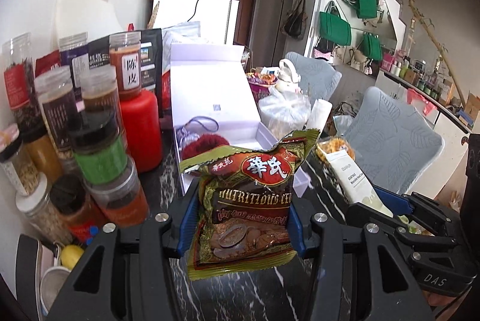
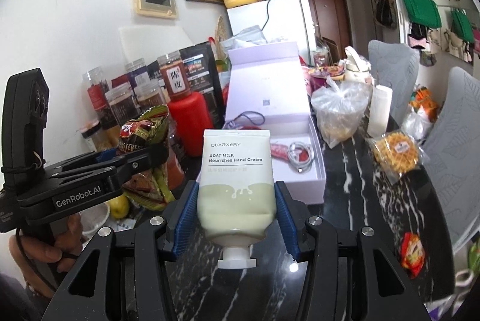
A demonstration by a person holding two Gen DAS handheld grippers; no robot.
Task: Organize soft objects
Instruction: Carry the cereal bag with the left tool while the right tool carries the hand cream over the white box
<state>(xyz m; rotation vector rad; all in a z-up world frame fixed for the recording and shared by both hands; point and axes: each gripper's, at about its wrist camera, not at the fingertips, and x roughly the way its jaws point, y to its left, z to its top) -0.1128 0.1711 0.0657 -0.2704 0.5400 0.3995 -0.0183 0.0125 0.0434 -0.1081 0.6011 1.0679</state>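
Left wrist view: the left gripper (image 1: 241, 219) is seen clamped on a cereal packet (image 1: 246, 195), which is held upright and clear of the dark marble table (image 1: 240, 297), with the open white box (image 1: 210, 99) just behind it and jars (image 1: 99, 147) stacked at the left. Right wrist view: the right gripper (image 2: 237, 219) is closed on a hand cream tube (image 2: 237, 186), cap toward the camera and raised off the table, while a bagged waffle (image 2: 394, 153) and a red sachet (image 2: 414, 253) are noted lying further right.
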